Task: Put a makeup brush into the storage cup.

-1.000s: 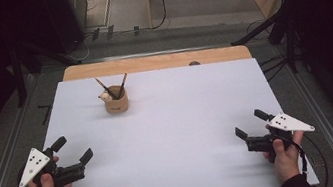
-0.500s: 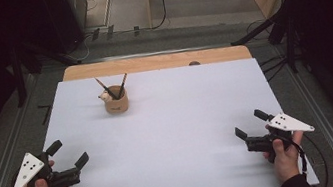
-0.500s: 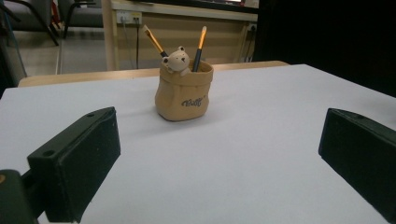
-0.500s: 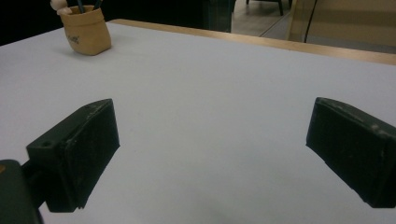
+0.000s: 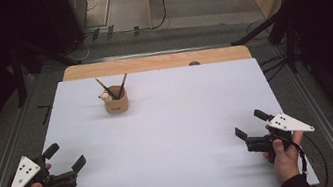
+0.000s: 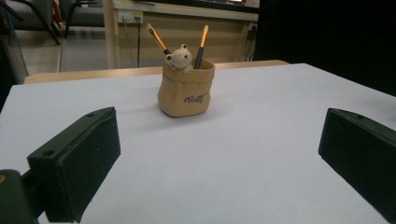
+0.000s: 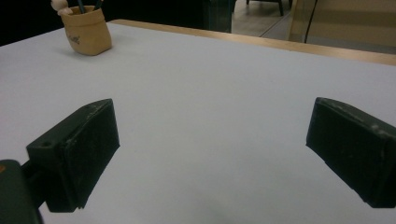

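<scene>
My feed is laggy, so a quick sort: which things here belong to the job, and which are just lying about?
Job:
pot
two brushes
bear
left tongs, open
right tongs, open

Lying about:
cables on the floor
wooden table edge

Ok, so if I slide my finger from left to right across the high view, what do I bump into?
Left gripper → tan pen pot with a little bear and two brushes → bare white table top → right gripper.
</scene>
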`<control>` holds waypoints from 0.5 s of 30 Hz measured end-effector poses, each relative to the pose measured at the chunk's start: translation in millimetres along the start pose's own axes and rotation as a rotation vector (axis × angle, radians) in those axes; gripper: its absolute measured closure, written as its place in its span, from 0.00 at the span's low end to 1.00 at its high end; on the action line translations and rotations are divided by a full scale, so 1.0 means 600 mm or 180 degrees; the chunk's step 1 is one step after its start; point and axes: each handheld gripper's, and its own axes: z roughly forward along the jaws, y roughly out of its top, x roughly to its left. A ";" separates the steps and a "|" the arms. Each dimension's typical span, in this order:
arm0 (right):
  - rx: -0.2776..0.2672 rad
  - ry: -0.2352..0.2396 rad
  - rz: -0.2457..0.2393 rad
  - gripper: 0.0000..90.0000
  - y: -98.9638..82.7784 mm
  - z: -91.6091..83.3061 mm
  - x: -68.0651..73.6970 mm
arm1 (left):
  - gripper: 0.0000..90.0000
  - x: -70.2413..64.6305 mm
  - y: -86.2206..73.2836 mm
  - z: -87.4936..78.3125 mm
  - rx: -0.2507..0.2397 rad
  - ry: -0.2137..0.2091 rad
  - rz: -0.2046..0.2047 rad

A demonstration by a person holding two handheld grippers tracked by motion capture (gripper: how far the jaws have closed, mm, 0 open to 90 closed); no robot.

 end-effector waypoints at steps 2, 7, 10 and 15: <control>-0.0003 0.0002 0.0005 0.03 0.000 0.000 0.000 | 0.00 0.001 -0.001 -0.003 0.0001 0.0011 -0.0004; -0.0001 0.0000 0.0001 0.03 0.000 0.000 0.000 | 0.00 0.004 -0.001 -0.008 -0.0009 0.0019 -0.0023; 0.0000 -0.0003 0.0001 0.03 0.000 -0.001 0.000 | 0.00 0.004 -0.002 -0.011 -0.0013 0.0017 -0.0025; 0.0000 -0.0010 -0.0001 0.03 0.000 -0.001 0.000 | 0.00 0.004 -0.003 -0.011 -0.0009 0.0011 -0.0021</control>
